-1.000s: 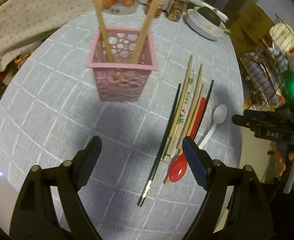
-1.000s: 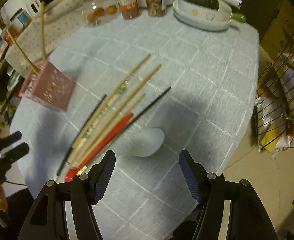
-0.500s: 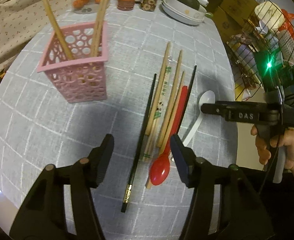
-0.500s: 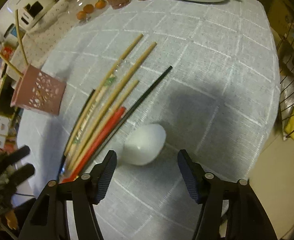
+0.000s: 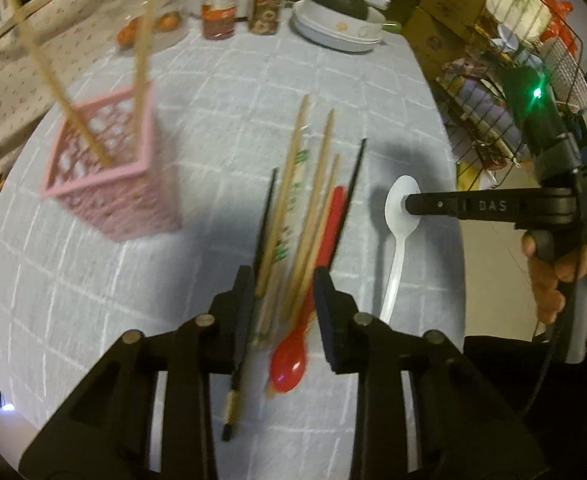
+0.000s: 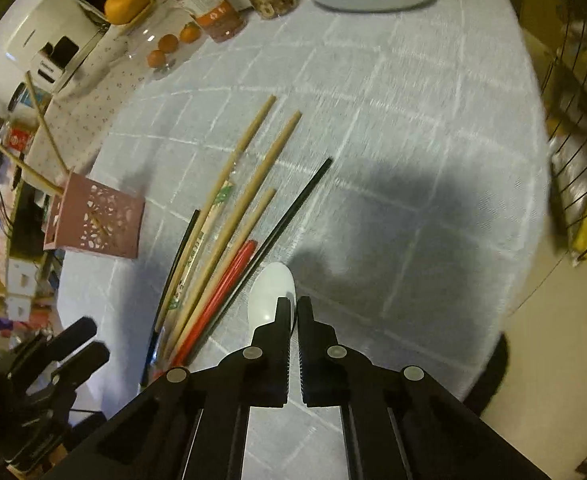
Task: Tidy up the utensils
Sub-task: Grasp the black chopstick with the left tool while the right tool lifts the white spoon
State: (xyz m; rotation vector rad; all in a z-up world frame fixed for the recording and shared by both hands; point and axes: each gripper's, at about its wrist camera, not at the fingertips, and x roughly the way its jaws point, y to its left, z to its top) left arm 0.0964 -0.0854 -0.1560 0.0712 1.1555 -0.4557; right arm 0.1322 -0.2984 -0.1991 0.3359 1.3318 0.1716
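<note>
The right tool (image 5: 411, 204) carries the moulded letters "DAS" on its black arm. Its jaws are clenched on the bowl of the white plastic spoon (image 5: 399, 216), which lies on the desk (image 5: 221, 92) just right of the chopstick bundle (image 5: 293, 216). The left tool (image 5: 283, 280) is closing around that bundle and the red spoon (image 5: 289, 364); contact is not clear. Green print on one bamboo chopstick is unreadable. A pink perforated basket (image 5: 109, 184), left of the bundle, holds two chopsticks. Jars (image 5: 218, 12) and white dishes (image 5: 337, 28) stand beyond the bundle on grey checked cloth.
</note>
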